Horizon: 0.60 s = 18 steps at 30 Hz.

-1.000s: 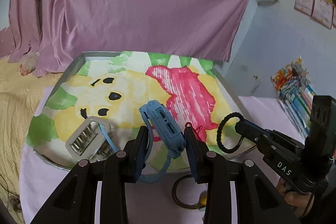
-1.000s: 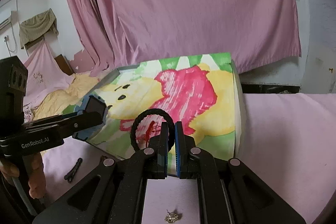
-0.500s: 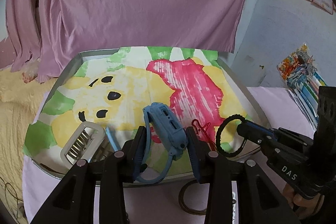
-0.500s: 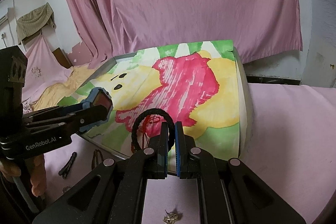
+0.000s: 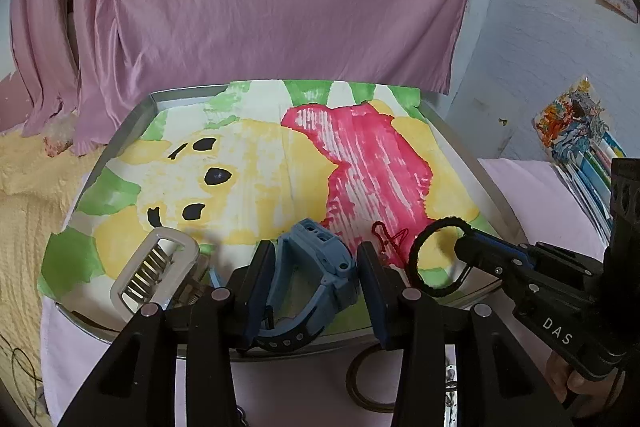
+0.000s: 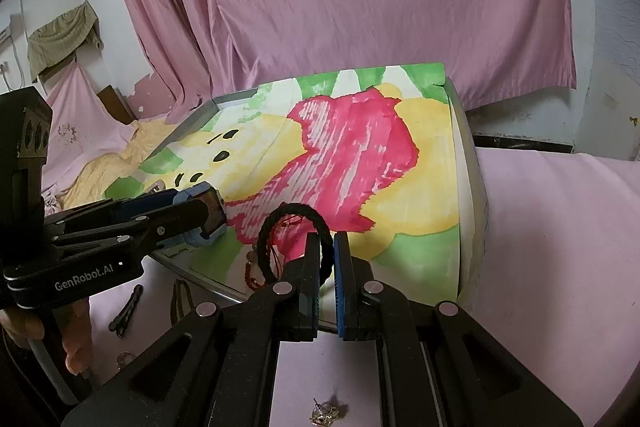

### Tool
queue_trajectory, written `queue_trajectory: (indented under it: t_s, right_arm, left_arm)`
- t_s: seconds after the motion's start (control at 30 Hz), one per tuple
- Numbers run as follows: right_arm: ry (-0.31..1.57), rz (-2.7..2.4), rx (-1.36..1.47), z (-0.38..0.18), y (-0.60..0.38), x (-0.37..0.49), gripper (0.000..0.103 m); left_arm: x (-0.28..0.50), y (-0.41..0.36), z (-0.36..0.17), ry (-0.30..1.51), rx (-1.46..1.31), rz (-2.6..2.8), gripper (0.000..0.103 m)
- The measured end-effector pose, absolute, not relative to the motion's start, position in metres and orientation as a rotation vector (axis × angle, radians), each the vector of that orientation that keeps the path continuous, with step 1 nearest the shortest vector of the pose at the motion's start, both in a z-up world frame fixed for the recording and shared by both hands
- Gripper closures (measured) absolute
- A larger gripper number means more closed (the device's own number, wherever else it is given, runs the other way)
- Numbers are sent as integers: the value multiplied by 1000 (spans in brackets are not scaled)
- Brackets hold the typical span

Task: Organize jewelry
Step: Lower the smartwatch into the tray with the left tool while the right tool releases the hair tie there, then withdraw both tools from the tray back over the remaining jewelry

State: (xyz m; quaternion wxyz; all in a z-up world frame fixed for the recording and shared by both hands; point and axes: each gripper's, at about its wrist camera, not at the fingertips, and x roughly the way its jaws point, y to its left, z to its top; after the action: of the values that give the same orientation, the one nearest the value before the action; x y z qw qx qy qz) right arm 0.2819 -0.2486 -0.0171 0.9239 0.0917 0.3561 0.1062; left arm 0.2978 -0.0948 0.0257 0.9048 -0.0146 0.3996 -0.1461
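Blue watch (image 5: 320, 267) stands tilted, strap trailing toward camera.

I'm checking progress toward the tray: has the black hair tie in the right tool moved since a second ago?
Yes. The black hair tie, clamped in the right tool, has advanced over the tray's near rim, now above the red cord on the painted liner.

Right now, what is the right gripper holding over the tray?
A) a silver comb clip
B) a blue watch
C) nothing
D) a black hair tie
D: the right gripper is shut on the black hair tie, held as a loop above the near edge of the tray; the left gripper holds the blue watch.
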Motion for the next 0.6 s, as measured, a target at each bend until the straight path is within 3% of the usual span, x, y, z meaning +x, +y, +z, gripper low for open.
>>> queue_trajectory:
  t_s: [0.07,0.13,0.2,0.43,0.6]
  right_arm:
    - [727,216,187,-17,-249,281,94]
    - [714,209,190,-16,-250,280,84]
    - [694,203,202,-14,-252,276,60]
    - [608,184,222,-5,-259,257,56]
    - [491,138,215,12,-263,225,27]
  left_arm:
    - [297,-93,26,826,-46,-306,62]
    - [296,-90,27,819,-63,-306,57]
    - [293,-86,31,799,-91,-313,53]
    - [266,-71,49,680,-150,-301,30]
    - [243,-61,56,613,-160,-273,16]
